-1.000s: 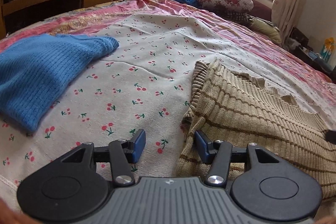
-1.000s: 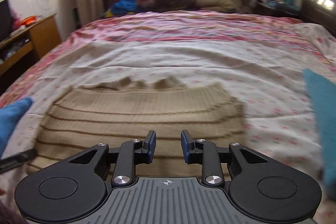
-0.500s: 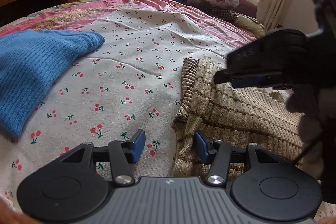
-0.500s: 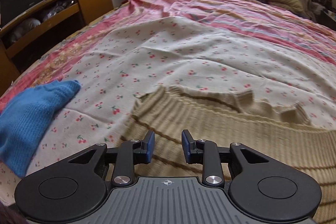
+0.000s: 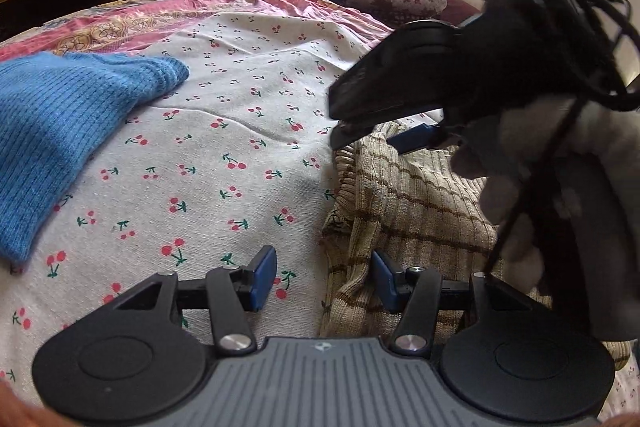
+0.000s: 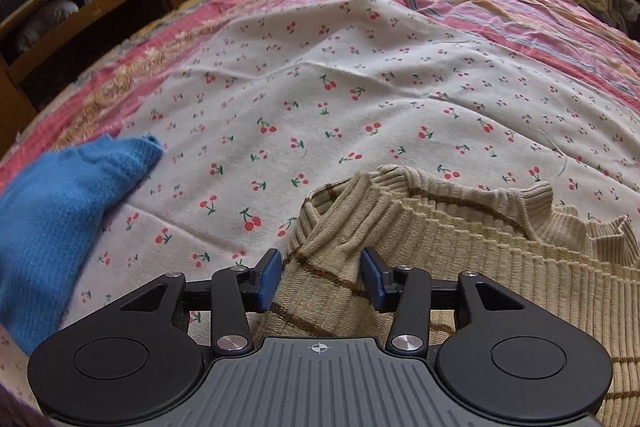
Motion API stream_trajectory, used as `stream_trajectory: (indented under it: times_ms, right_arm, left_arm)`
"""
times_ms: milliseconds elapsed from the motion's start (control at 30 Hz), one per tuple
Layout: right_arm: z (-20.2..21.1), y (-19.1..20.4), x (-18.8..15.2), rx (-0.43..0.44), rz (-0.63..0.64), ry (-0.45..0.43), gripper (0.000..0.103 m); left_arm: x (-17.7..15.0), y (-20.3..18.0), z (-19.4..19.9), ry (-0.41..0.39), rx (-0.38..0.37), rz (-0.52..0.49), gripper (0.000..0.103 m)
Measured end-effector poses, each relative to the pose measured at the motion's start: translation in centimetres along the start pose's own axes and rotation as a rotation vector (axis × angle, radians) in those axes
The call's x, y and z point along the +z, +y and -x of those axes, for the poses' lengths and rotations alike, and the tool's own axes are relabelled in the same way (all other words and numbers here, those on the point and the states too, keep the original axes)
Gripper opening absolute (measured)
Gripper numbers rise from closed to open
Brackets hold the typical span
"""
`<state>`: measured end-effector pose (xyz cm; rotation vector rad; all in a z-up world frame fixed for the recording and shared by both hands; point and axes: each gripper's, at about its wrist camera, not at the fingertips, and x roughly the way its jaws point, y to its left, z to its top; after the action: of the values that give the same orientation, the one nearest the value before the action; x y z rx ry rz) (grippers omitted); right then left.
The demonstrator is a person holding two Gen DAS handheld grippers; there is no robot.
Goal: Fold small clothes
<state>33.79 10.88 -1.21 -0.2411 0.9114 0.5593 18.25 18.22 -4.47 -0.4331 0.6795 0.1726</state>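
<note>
A: On the bed (image 6: 360, 75), left to right, what lies where?

B: A blue knit (image 6: 60, 211) far left, then the left tongs (image 5: 324, 281), standing apart and empty at the near corner of the beige sweater (image 6: 460, 267). The right tongs (image 6: 320, 277) are opening astride its far left corner, pads off the cloth.

A: Its long axis?

B: It runs off rightward from both tongs.

A: Any writing?

B: None I can read.

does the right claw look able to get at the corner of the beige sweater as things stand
Probably yes. The right claw is opening with the beige sweater corner already between its pads, not yet pinched, and nothing covers it; the blue sweater lies apart.
</note>
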Motion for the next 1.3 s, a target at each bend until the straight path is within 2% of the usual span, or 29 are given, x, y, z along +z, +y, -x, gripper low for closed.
stream_trajectory:
  times_ms: [233,333,467,633,900,1133,1300]
  right_arm:
    - [-1.5,2.5,0.1,-0.1,0.157,0.031,0.051]
    - [-1.8,2.8,0.1,-0.114,0.173,0.035,0.05]
    - [-1.7,2.5,0.1,-0.108,0.171,0.034,0.048]
    - [-1.5,2.4,0.1,-0.118,0.18,0.033,0.038]
    - [-1.1,2.0,0.0,-0.116,0.187,0.028,0.029]
    - [-0.1,1.0,0.1,-0.072,0.149,0.021,0.018]
    - [0.6,0.1,0.1,-0.039,0.117,0.014,0.015]
  left_arm:
    - [0.0,-0.2,-0.3,-0.001,-0.003,-0.012,0.057]
    - [0.0,-0.4,-0.3,-0.002,-0.003,-0.018,0.058]
    - [0.1,-0.3,-0.3,0.0,-0.01,-0.011,0.058]
    - [0.1,-0.2,-0.3,-0.001,-0.013,-0.013,0.059]
    - [0.2,-0.4,-0.6,-0.005,-0.014,-0.023,0.063]
    - [0.0,-0.7,-0.7,-0.017,-0.017,-0.039,0.067]
    - [-0.1,-0.9,-0.8,-0.026,-0.022,-0.042,0.068]
